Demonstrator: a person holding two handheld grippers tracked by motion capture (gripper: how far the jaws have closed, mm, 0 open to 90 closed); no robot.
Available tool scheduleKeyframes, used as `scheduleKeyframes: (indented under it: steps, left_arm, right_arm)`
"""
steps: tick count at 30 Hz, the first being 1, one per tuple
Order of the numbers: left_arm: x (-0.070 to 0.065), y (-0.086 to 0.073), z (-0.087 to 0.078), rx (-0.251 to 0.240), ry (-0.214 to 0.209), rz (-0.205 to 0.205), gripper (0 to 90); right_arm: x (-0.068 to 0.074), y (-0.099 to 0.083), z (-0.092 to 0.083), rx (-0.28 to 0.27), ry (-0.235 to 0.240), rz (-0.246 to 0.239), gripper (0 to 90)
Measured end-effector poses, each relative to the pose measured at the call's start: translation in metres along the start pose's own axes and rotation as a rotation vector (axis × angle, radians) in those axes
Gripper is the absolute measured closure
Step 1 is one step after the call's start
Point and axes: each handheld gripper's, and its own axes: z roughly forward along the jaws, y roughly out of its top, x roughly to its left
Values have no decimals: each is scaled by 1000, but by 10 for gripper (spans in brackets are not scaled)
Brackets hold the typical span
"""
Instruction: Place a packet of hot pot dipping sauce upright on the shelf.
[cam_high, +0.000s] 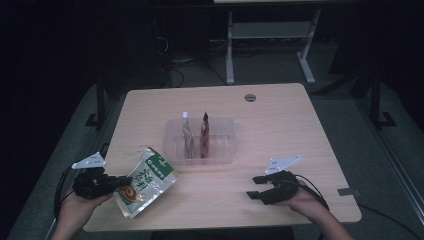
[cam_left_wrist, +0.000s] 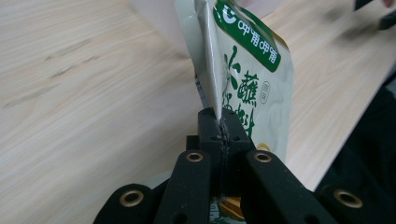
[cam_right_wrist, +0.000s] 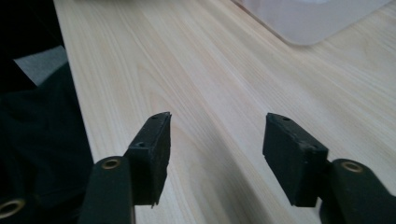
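Left gripper (cam_high: 116, 182): at the near left edge of the table (cam_high: 280, 115), its jaws pinched tight on the folded edge of a green-and-white snack pouch (cam_high: 145, 181); the left gripper view shows the seam (cam_left_wrist: 211, 74) caught right at the pad tips.
Snack pouch: tilted off the wood at the near left, printed face up, one end in the jaws and the other slanting toward the far right; whether its low corner touches the table cannot be told.
Right gripper (cam_high: 261, 186): at the near right, well apart from the pouch, jaws standing apart with bare wood between them in the right gripper view (cam_right_wrist: 215, 154).
Clear tray (cam_high: 172, 145): mid-table, beyond the pouch; a clear-wrapped packet (cam_high: 187, 135) and a dark red one (cam_high: 204, 135) stand upright inside, side by side.
Likely step: carrying the pouch toward the tray to join the two packets, judging from how things lie.
Risk, grip: the hold is on a thin fold only, so the glossy film could slide out and the pouch drop short of the tray.
Risk, swing: hanging from one edge, the pouch may pivot as it travels and its free end catch the tray's near wall.
Risk, neighbours: a wide pouch lowered in flat could knock over the upright packets; there looks to be more room on the tray's right side.
Risk, tray: light plastic might skid if nudged, and the right gripper is not steadying it.
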Motion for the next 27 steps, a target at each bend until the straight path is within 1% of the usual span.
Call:
scheduleKeyframes:
  steps: [1,2,3,4,5,6,7,8,9,10,11,12,15,16,17,18,19,21,22,23,27]
  left_arm:
    - [-2,2,1,0,-10,13,899]
    - [-2,2,1,0,-10,13,899]
    - [-8,5,5,-6,-22,23,898]
    - [-8,5,5,-6,-22,23,899]
    - [-13,9,10,-5,-30,40,898]
    - [-13,9,10,-5,-30,40,899]
    - [-18,12,16,-3,-43,60,899]
    - [-18,12,16,-3,-43,60,899]
    - [-23,16,22,0,-61,73,899]
    - [-23,16,22,0,-61,73,898]
    - [-28,21,28,2,-78,85,898]
    - [-31,24,32,3,-89,92,898]
    - [-39,32,43,4,-108,115,899]
    - [-39,32,43,4,-108,115,898]
    - [-41,34,46,7,-116,127,898]
    - [-44,37,50,7,-124,134,898]
    - [-49,42,58,17,-148,148,898]
    - [-54,46,65,20,-160,158,898]
    - [-54,46,65,20,-160,158,898]
    - [-58,50,72,25,-168,172,898]
    - [-66,59,84,30,-194,202,898]
  right_arm:
    - [0,0,-1,-8,5,7,418]
    - [0,0,-1,-8,5,7,418]
    - [-2,1,-2,-20,8,12,417]
    - [-2,1,-2,-20,8,12,417]
    - [-2,2,-4,-26,14,18,417]
    - [-3,2,-5,-28,16,17,413]
    - [-3,3,-5,-29,19,22,404]
    - [-3,3,-5,-29,19,22,404]
    - [-3,5,-7,-40,30,29,391]
    - [-3,5,-7,-40,30,29,391]
    - [-3,7,-8,-47,37,29,361]
    - [-3,9,-9,-46,46,33,327]
    - [-1,12,-11,-57,70,14,260]
    - [-1,12,-11,-57,70,14,260]
    - [0,13,-11,-66,73,9,258]
    - [1,14,-12,-74,88,2,255]
    - [1,14,-12,-80,84,4,273]
    - [-1,15,-12,-91,90,3,283]
    - [-1,15,-13,-96,90,8,290]
    - [-2,15,-14,-102,90,4,300]
    - [-3,18,-16,-123,94,1,338]
